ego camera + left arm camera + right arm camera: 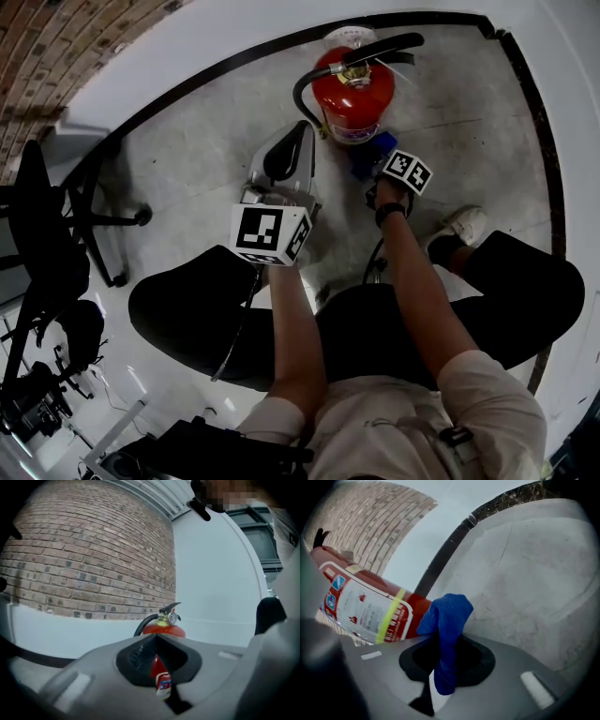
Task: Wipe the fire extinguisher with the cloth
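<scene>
The right gripper [443, 641] is clamped on a blue microfibre cloth [449, 613], its bunched end just beside the lower body of the red cylindrical fire extinguisher [370, 604] — touching or not, I cannot tell. The left gripper [156, 638] is closed and empty. The extinguisher stands upright on the grey floor [450, 122] — the wipe seems about to start, so next press the cloth on and stroke round it
</scene>
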